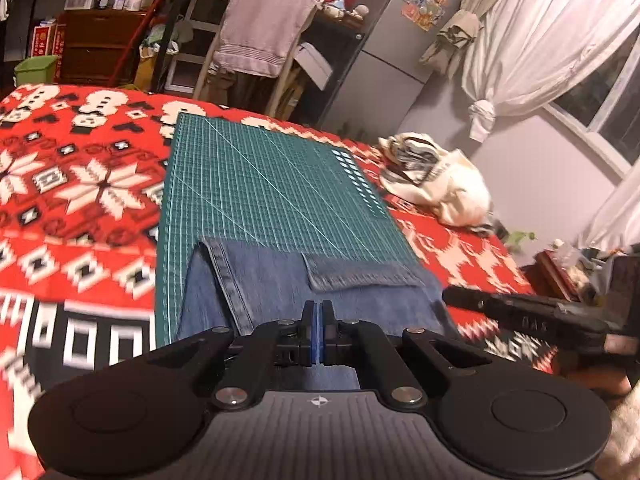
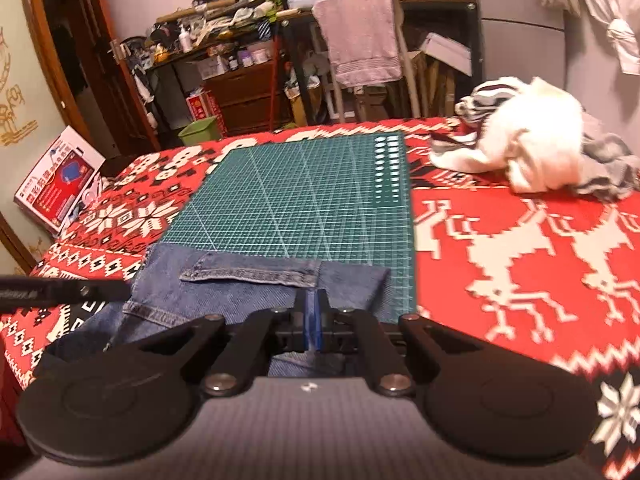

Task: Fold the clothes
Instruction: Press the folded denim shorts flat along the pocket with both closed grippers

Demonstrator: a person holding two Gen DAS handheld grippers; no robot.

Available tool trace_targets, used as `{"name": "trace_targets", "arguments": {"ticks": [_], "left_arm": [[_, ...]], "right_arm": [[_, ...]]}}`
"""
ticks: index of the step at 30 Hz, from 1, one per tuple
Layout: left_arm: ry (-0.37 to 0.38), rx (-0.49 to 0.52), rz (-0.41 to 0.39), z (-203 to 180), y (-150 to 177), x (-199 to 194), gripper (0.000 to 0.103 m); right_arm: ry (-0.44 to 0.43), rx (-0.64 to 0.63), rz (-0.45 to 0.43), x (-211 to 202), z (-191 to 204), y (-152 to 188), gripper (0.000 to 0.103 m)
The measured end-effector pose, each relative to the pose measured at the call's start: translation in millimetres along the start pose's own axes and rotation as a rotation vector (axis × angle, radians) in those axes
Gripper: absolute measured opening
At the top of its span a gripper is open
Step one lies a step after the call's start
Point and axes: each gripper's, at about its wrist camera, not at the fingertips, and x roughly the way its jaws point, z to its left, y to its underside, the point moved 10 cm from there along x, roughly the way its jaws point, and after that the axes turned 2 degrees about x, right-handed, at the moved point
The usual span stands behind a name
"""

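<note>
Blue jeans [image 1: 280, 280] lie folded on the near end of a green cutting mat [image 1: 260, 184], with both leg hems turned toward the far side. My left gripper [image 1: 318, 316] is shut low over the near part of the denim, which runs right up under its fingers. In the right wrist view the same jeans [image 2: 260, 292] lie on the mat [image 2: 304, 200], and my right gripper [image 2: 312, 312] is shut on the denim just below a hem. Each gripper shows in the other's view: the right gripper [image 1: 520, 320] to the right, the left gripper [image 2: 60, 290] to the left.
A red patterned blanket [image 2: 500, 240] covers the bed under the mat. A heap of white and striped clothes [image 2: 532, 140] lies at the far right of the bed. Beyond the bed stand a chair with a pink towel [image 2: 364, 36], cluttered shelves and a fridge [image 1: 400, 40].
</note>
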Motion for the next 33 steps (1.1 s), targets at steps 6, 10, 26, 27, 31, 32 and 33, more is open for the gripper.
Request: {"name": "trace_targets", "arguments": {"ticks": [6,10,26,27,31,32,33], "left_arm": [[-0.042,-0.011,0.039,25.9,7.2,22.4,0.002],[-0.028,-0.041,0.036,30.1,10.7,16.2,0.003],[-0.092,-0.063,0.023,47.6,-25.1,33.5,0.001],[-0.088,-0.066,0.020,51.0,-21.8,33.9,0.001],[-0.089,-0.085,0.008,58.5,-13.6,29.4,0.002],[-0.097,-0.091,0.009,59.1,-13.0,27.6,0.002],[-0.102,-0.099,0.011,59.2,-12.9,25.6,0.001]], "right_arm": [[0.018,0.005,0.032,16.0,-9.2,13.4,0.000],[0.043,0.003,0.041,15.3,-20.0,19.3,0.000],[0.038,0.034,0.027,32.5,-28.5,-3.2,0.001],[0.037,0.045,0.025,32.2,-32.1,-1.8,0.000],[0.092,0.070,0.039,30.5,-50.9,5.4,0.001],[0.090,0.108,0.038,28.3,-56.1,5.5,0.003],[0.085,0.135,0.033,25.4,-59.7,4.2,0.003]]}}
